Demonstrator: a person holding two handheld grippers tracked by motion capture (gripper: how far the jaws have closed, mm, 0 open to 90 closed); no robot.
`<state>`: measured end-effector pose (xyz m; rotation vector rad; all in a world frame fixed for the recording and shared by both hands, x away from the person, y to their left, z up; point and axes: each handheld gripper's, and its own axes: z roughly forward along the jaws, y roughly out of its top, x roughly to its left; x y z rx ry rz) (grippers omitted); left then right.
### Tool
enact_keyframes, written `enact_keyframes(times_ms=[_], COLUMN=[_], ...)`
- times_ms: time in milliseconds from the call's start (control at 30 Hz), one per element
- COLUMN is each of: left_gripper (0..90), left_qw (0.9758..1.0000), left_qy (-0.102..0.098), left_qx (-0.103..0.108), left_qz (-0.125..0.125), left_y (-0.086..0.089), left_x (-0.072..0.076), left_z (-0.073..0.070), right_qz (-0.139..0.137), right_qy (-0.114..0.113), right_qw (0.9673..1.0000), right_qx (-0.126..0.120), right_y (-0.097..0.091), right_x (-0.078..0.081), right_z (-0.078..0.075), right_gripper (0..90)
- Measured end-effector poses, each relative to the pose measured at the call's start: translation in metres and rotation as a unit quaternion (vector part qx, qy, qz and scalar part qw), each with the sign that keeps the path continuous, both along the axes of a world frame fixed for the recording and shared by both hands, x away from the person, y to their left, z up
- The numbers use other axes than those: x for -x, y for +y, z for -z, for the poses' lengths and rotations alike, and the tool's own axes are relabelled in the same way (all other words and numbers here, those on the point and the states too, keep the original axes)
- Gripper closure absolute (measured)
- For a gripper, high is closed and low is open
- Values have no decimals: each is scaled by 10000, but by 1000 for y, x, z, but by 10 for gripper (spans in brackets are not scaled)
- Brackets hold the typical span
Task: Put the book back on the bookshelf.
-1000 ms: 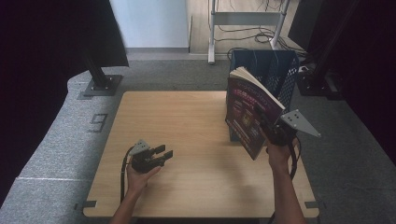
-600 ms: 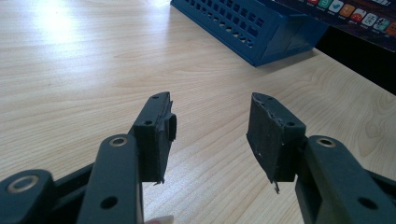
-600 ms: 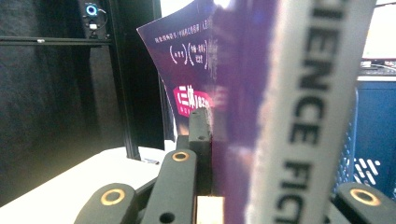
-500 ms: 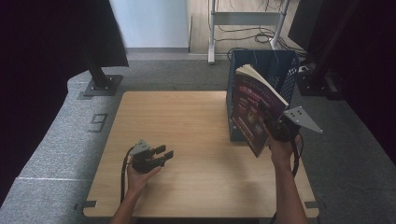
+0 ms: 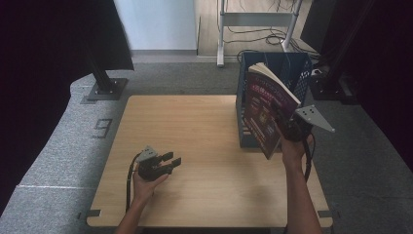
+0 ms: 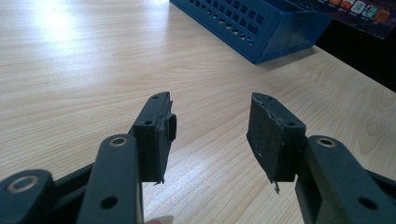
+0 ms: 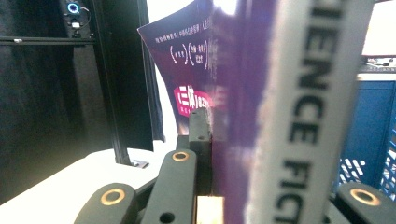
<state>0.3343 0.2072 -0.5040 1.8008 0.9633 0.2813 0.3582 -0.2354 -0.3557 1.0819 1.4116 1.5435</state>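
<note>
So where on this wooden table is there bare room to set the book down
The light wooden table is bare across its left and middle, from the far edge down to the left gripper near the front. It is crowded at the far right, where the blue slotted plastic crate stands behind the purple paperback book clamped in the right gripper.

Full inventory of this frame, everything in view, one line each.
Book: 1, purple cover, held upright in the air at the table's right side, in front of the crate.
Crate: 1, blue, perforated walls, right far part of the table.
Table: 1, light wood, centre.
Carpet: grey, around the table.
Number marking: 1, dark figure 9 on the carpet left of the table.
Metal stand: 1, pale, with cables, beyond the table.
Dark post with base plate: 1, far left on the carpet.
Left gripper: 1, black, low over the table's near left, jaws apart with nothing between.
Right gripper: 1, black with grey plate, jaws closed on the book.
Forearms: 2, entering from the bottom edge.
</note>
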Motion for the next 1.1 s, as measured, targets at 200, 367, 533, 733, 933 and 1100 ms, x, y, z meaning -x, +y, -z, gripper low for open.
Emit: enact_keyframes(times_ms=[200, 367, 533, 733, 933, 1100], left_gripper=[497, 497, 497, 497, 496, 495], left_qw=[10000, 10000, 10000, 10000, 10000, 10000], left_qy=[24, 19, 24, 26, 25, 20], left_qx=[-15, -17, -34, -27, -35, -37], left_qz=[8, 12, 20, 11, 14, 19], left_y=[-1, -1, -2, -1, -1, -2], left_x=[0, 0, 0, 0, 0, 1], left_z=[0, 0, 1, 1, 1, 1], right_qz=[43, 77, 153, 222, 307, 377], right_qy=[-13, -6, 45, 78, 103, 100], right_qw=[10000, 10000, 9999, 9997, 9995, 9992], right_qx=[-17, -5, -37, -13, 2, 32], right_y=[1, 3, 3, 3, 2, 2], right_x=[-6, -10, -18, -26, -32, -35], right_z=[-3, -4, -2, -1, -1, -2], right_gripper=[817, 817, 818, 818, 818, 817])
